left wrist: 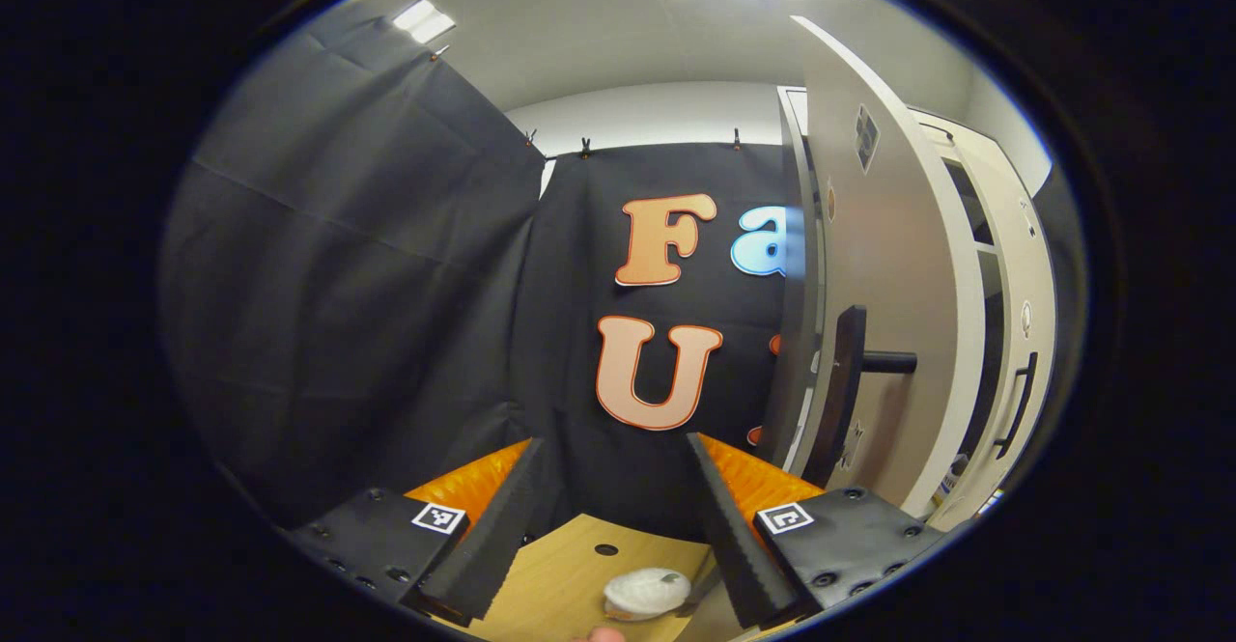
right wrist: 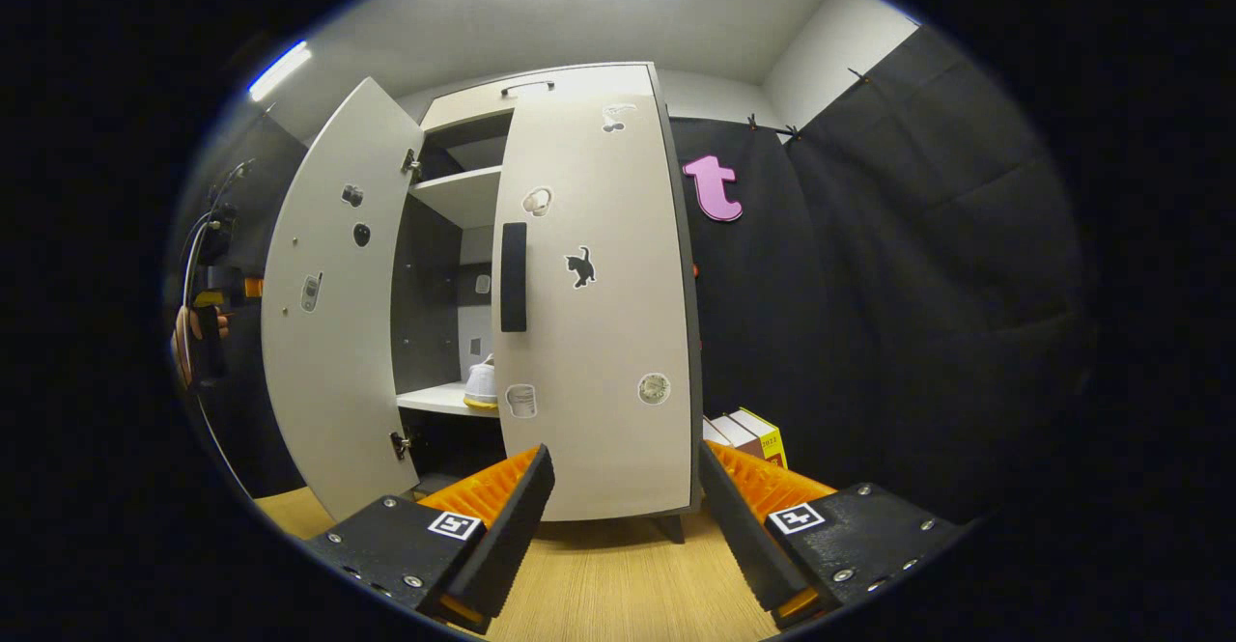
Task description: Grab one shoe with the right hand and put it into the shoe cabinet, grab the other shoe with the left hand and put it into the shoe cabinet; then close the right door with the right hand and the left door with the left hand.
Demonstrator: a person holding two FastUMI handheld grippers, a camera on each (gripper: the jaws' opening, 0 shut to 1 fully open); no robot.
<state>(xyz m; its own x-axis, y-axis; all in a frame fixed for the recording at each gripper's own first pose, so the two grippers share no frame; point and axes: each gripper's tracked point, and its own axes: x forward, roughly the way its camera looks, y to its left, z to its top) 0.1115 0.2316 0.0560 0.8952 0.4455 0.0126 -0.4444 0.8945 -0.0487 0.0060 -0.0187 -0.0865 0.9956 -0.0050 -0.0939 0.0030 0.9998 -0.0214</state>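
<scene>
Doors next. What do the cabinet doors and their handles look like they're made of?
The cabinet doors look like pale matte laminated board: flat, with a darker edge and stickers. The handle is a dark matte bar, plastic or coated metal; I cannot tell which. The floor looks like wood-grain laminate.

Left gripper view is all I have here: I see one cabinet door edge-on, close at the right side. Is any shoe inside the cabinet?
Observer: Yes. The right gripper view shows a white shoe on a shelf inside, partly hidden by the edge of the right door.
Operator: How do the two doors stand?
Observer: The right door faces the camera and covers the right half of the cabinet. I cannot tell if it is fully shut. The left door is swung wide open.
Operator: Does the right gripper hold something?
Observer: No. The right gripper is open, with nothing between its fingers.
</scene>
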